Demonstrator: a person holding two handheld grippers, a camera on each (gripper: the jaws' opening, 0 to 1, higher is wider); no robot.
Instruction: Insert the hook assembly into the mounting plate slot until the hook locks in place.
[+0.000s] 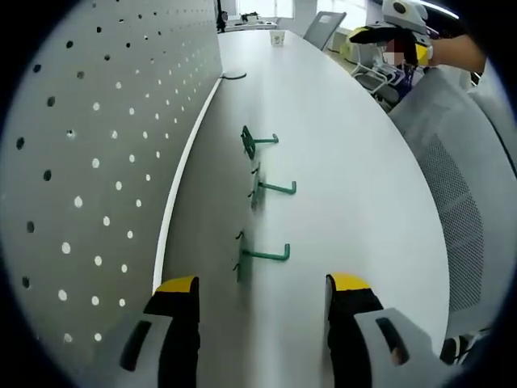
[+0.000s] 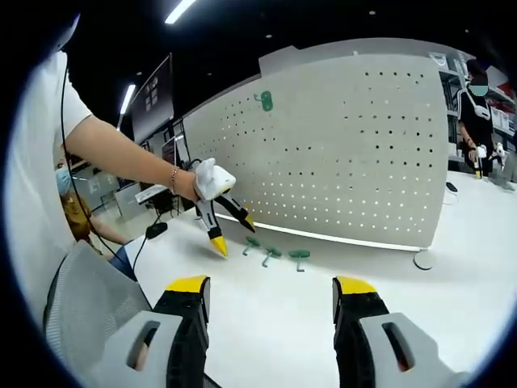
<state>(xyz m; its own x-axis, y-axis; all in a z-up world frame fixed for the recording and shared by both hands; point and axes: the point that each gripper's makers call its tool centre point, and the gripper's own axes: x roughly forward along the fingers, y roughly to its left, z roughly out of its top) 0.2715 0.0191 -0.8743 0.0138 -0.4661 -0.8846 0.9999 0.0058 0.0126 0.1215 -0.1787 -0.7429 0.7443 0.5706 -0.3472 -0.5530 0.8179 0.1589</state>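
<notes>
Three green hooks on table

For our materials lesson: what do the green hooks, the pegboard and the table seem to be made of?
Green hooks: probably bent metal wire with a green coating; they look thin, rigid and evenly coloured.
Pegboard: likely painted sheet metal, though it could be plastic; flat light-grey panel with regular punched holes.
Table: smooth white laminate or similar, matte with a soft sheen; the core can't be seen.

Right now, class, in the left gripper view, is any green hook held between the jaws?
No. The three green hooks lie on the white table ahead of the open left gripper.
</notes>
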